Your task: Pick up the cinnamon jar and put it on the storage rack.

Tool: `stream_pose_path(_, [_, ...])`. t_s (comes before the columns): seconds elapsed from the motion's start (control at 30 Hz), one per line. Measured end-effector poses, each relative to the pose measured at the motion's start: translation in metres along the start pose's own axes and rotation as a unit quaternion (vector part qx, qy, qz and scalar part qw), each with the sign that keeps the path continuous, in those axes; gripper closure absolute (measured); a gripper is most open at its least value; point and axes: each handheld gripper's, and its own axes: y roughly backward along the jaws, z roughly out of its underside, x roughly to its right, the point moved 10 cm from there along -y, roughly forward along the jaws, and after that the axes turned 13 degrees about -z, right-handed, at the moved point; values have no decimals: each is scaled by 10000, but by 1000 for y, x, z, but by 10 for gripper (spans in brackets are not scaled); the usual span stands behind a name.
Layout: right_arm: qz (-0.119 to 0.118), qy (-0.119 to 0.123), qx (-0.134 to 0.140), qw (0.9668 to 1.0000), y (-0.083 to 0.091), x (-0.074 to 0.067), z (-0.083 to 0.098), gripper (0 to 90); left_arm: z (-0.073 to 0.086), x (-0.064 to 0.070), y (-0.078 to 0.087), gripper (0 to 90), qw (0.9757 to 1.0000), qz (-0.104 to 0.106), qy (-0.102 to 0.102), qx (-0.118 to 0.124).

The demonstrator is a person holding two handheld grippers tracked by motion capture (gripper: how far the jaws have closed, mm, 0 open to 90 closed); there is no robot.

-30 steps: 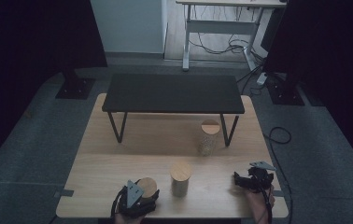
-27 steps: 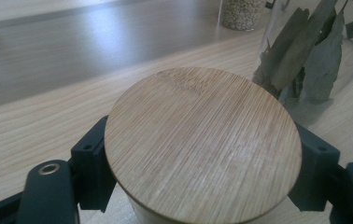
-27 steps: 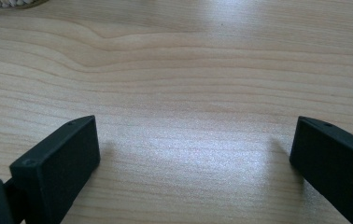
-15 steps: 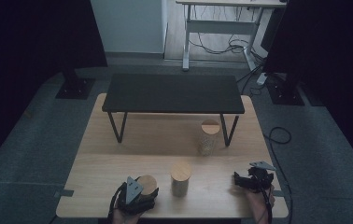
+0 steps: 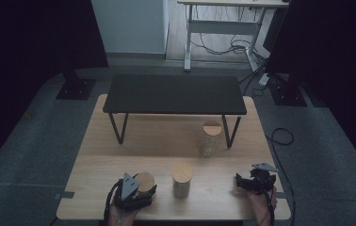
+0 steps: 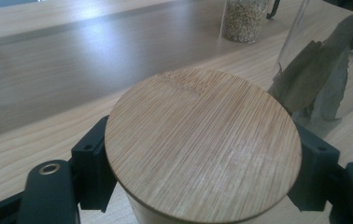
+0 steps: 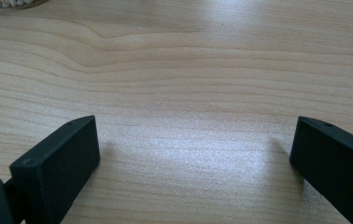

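Bamboo-lidded jar [image 6: 202, 144] sits clamped between the left gripper [image 5: 136, 190]'s jaws at the table [image 5: 119, 160]'s near left; the right gripper [image 5: 256, 181], near right, gapes wide over bare wood.

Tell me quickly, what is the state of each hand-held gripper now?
Left hand-held gripper: closed on the jar with the wooden lid.
Right hand-held gripper: open, holding nothing.

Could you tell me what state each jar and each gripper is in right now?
left gripper: shut on the near-left jar, just below its lid.
near-left jar: upright, bamboo lid on.
middle jar: upright, lid on, leaves inside, standing free.
far jar: upright, lid on, grain-like filling, beside the black shelf's leg.
right gripper: open over bare table, nothing between the jaws.
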Motion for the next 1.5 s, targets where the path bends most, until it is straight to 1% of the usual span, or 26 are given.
stream_pose_path(0.3, [0, 0, 0, 10000, 0, 0, 0, 9, -5, -8, -1, 248, 10000, 35, 29, -24])
stream_pose_path(0.5, [0, -1, 1, 10000, 0, 0, 0, 9, -11, -12, -1, 248, 10000, 56, 8, -38])
stream_pose_path(1.03, [1, 1, 0, 10000, 0, 0, 0, 9, -19, -20, -2, 248, 9997, 192, 60, -101])
stream_pose_path(1.2, [0, 1, 0, 10000, 0, 0, 0, 9, -23, -23, -4, 248, 9998, 186, 56, -100])
stream_pose_path(1.33, [1, 1, 1, 10000, 0, 0, 0, 9, -27, -23, -6, 248, 9997, 218, 73, -84])
stream_pose_path(1.5, [1, 1, 1, 10000, 0, 0, 0, 9, -31, -24, -8, 248, 9997, 236, 11, -88])
